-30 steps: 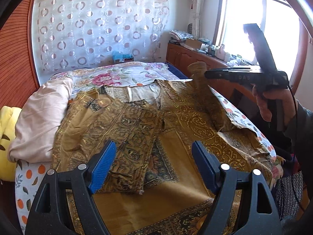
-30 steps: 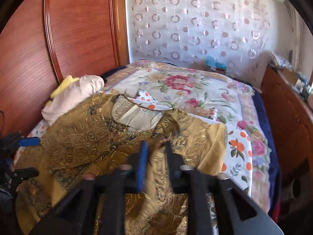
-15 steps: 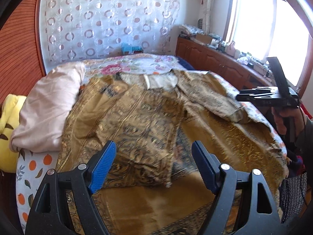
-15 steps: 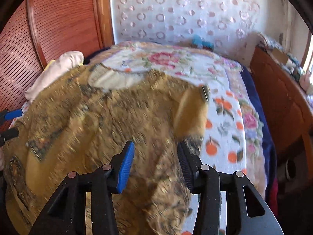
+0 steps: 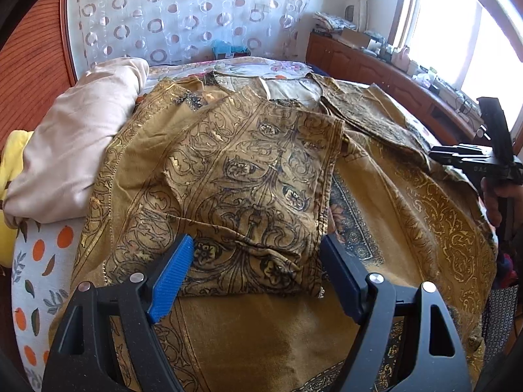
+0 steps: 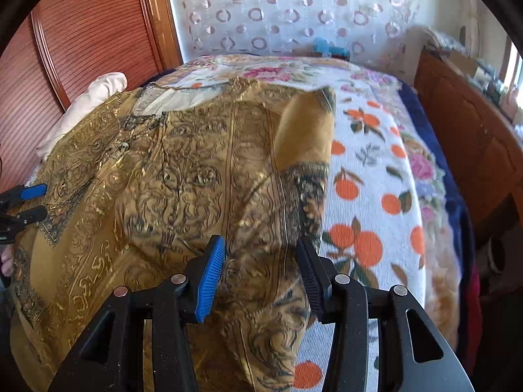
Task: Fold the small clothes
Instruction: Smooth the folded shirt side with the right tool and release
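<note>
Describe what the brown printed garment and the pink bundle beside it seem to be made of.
Garment: looks like thin woven cotton, mustard brown with a dark block print and shiny gold lines; it creases sharply and lies flat. Pink bundle: smooth, matte, soft cloth in rounded folds, perhaps a cotton sheet; hard to tell.

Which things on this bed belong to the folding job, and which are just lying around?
Part of the job:
- gold patterned garment, both sleeves already folded in
- left gripper, open
- right gripper, open

Just lying about:
- pink pillow
- yellow cushion
- orange-print sheet
- floral blanket
</note>
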Demonstrator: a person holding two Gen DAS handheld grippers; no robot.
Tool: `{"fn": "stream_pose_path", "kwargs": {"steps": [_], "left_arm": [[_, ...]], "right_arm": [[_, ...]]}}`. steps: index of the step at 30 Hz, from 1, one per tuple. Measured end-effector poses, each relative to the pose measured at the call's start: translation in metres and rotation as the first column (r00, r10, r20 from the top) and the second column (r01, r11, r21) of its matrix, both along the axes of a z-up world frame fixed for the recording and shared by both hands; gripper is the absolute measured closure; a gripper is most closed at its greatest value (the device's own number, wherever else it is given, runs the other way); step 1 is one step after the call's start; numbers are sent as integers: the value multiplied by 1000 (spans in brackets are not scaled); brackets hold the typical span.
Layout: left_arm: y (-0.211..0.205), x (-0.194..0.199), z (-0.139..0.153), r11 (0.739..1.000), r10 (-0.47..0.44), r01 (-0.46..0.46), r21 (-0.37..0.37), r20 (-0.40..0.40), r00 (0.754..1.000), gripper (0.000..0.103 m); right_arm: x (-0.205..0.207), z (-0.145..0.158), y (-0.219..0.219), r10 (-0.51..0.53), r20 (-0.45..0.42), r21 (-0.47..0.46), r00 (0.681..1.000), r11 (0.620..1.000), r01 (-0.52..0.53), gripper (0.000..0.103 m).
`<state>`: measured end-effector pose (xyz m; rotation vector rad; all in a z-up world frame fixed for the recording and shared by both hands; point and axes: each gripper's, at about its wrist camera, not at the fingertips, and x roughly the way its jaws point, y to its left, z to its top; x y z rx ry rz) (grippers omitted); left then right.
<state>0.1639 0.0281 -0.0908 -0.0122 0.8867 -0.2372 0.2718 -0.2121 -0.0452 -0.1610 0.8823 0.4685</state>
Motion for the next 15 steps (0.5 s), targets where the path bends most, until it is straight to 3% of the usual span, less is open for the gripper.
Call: {"fn": "stream_pose_path", "kwargs": {"steps": [4,8,11,15], "left_arm": [[-3,0,-1,1000,-1,1,30,0,1000,22],[-5,1,-2,999,-3,3,49,-1,1000,22],[-7,1,-2,998,-2,3,60,-1,1000,22],[-9,0,-2,996,-3,3,86,-3,1000,22]], "right_arm": [[-13,2,-1,65,-11,49,998,997,-65,55],[-33,0,6,130,-8,-5,992,992,-130,60],[-41,-1,7,139,6,-38,990,990,-139,61],[-41,4,1,119,11,-8,993,993,-119,61]]}}
